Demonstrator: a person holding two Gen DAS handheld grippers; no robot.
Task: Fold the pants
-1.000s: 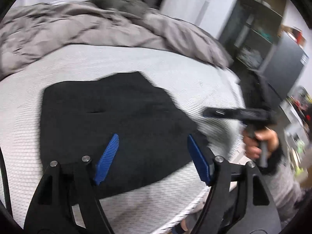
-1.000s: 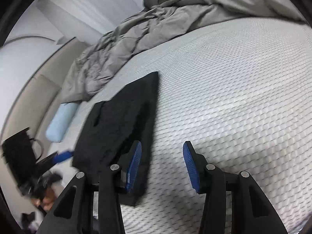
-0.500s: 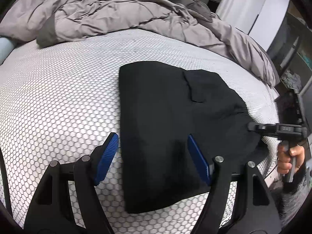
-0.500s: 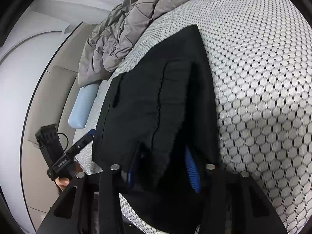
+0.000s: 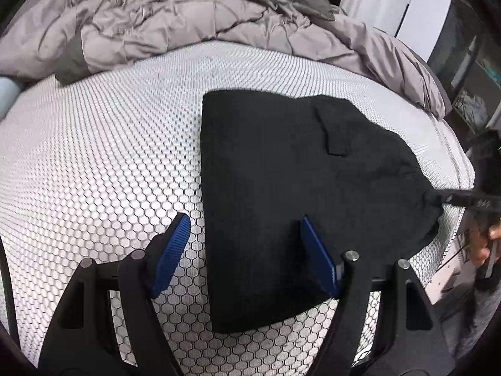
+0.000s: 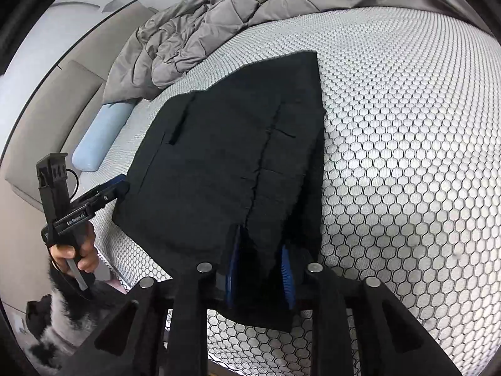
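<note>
The right gripper (image 6: 258, 269) has just been closing and now pinches the near edge of the black pants (image 6: 231, 169), which only its own view shows clearly. The left gripper (image 5: 244, 250) hangs spread wide over the pants' near left edge, gripping nothing, and the right view shows "GenRobot.AI" on its side. The pants lie folded on the white bed (image 5: 94, 156), with a grey blanket (image 5: 188, 15) far behind.

One pants (image 5: 297, 194), two grippers (image 5: 244, 250) (image 6: 260, 269)
</note>
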